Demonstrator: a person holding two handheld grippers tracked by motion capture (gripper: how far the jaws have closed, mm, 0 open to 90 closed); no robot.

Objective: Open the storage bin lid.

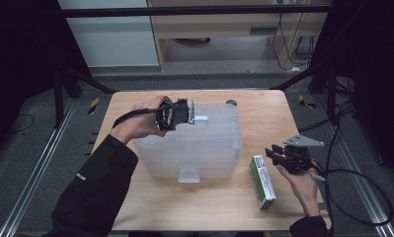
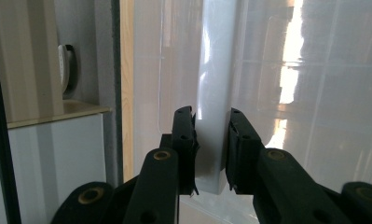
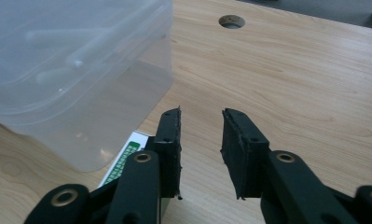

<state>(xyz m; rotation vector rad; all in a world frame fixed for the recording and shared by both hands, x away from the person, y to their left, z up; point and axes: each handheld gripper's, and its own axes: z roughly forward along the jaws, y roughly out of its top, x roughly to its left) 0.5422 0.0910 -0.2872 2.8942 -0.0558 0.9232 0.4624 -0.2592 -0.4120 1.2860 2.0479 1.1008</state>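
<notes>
A pale wooden table stood seen from above, with a person's two dark-sleeved forearms coming in from the bottom edge. At the left, the left hand held the left gripper level over the far left part of a large, translucent plastic storage box with its lid on, which sat in the middle of the table. In the left gripper view, the two black jaws were clamped on a white latch tab of the box, with the pads pressed against both its sides.

To the right of the box, just beside it but apart, a small green and white carton lay flat on the wood. Farther right, the right hand held the right gripper low, near the carton's far end. In the right gripper view, its jaws stood partly apart with nothing between them. Bare table showed through the gap, a corner of the carton peeked from under the left jaw, and the box rose at the upper left. A round hole pierced the tabletop farther off.
</notes>
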